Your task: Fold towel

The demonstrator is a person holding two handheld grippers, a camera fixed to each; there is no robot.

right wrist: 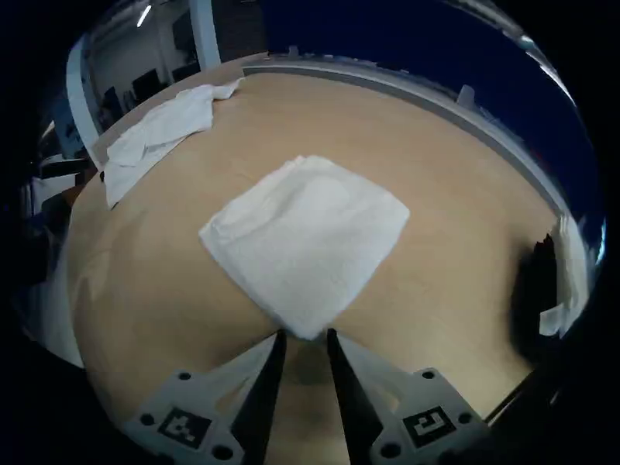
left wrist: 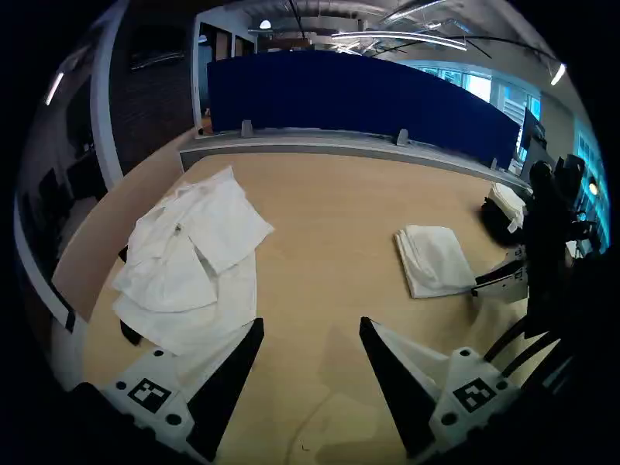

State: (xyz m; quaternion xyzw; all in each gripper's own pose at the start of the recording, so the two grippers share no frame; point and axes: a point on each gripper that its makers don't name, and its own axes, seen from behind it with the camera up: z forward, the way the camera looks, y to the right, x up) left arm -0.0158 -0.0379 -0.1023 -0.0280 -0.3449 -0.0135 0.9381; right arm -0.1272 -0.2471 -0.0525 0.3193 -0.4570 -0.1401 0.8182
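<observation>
A folded white towel [right wrist: 306,240] lies flat on the wooden table [right wrist: 449,186]; in the left gripper view the same folded towel [left wrist: 432,260] sits right of centre. My right gripper [right wrist: 304,335] has its fingers drawn close together with the towel's near corner pinched between the tips. From the left gripper view, the right gripper [left wrist: 500,285] is at that towel's right corner, held by a dark-sleeved arm. My left gripper [left wrist: 310,325] hovers open over bare table, holding nothing.
A loose pile of white towels [left wrist: 194,263] lies at the table's left; it is the pile [right wrist: 159,128] at the far left of the right gripper view. A dark object with white cloth [left wrist: 504,205] sits at the right edge. A blue partition [left wrist: 349,93] backs the table.
</observation>
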